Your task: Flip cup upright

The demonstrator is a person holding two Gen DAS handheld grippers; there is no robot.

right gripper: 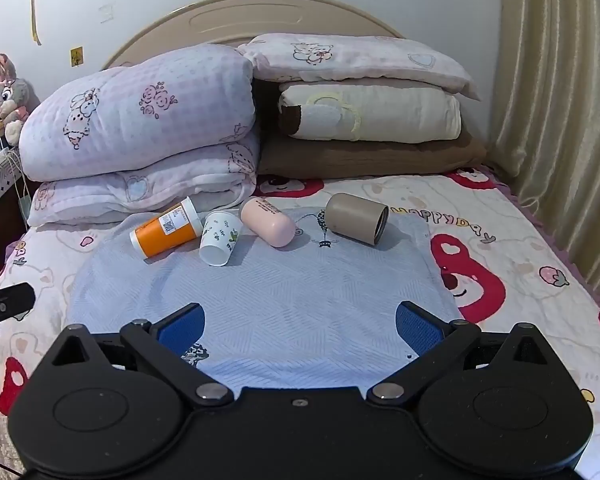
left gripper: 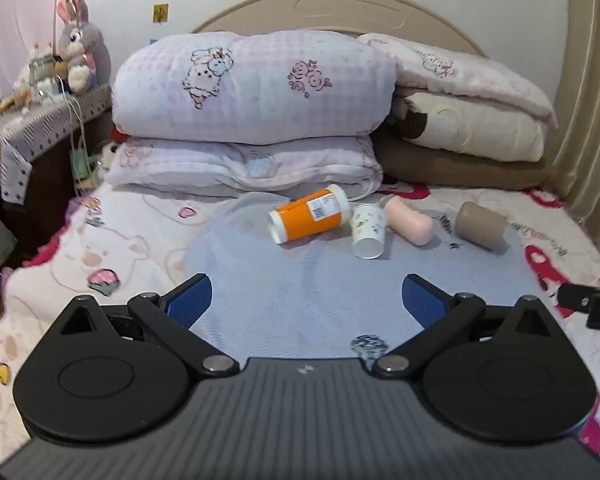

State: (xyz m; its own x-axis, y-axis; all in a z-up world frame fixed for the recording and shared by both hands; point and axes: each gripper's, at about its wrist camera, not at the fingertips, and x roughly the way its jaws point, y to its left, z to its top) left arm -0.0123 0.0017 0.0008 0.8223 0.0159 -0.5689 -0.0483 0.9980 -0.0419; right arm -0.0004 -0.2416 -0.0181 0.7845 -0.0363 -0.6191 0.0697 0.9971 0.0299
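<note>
Four vessels lie on their sides on a grey-blue mat (left gripper: 300,304) (right gripper: 268,304) on the bed. They are an orange and white cup (left gripper: 309,214) (right gripper: 167,227), a white paper cup with leaf print (left gripper: 368,231) (right gripper: 219,238), a pink capsule-shaped cup (left gripper: 409,220) (right gripper: 269,221) and a taupe cup (left gripper: 480,225) (right gripper: 356,218). My left gripper (left gripper: 306,300) is open and empty, hovering over the mat short of the cups. My right gripper (right gripper: 300,326) is open and empty, likewise short of them.
Folded quilts and pillows (left gripper: 252,92) (right gripper: 140,120) are stacked behind the cups against the headboard. A curtain (right gripper: 560,100) hangs at the right. A cluttered side table (left gripper: 40,120) with a plush rabbit (left gripper: 78,44) stands at the left. The other gripper's tip shows at each view's edge.
</note>
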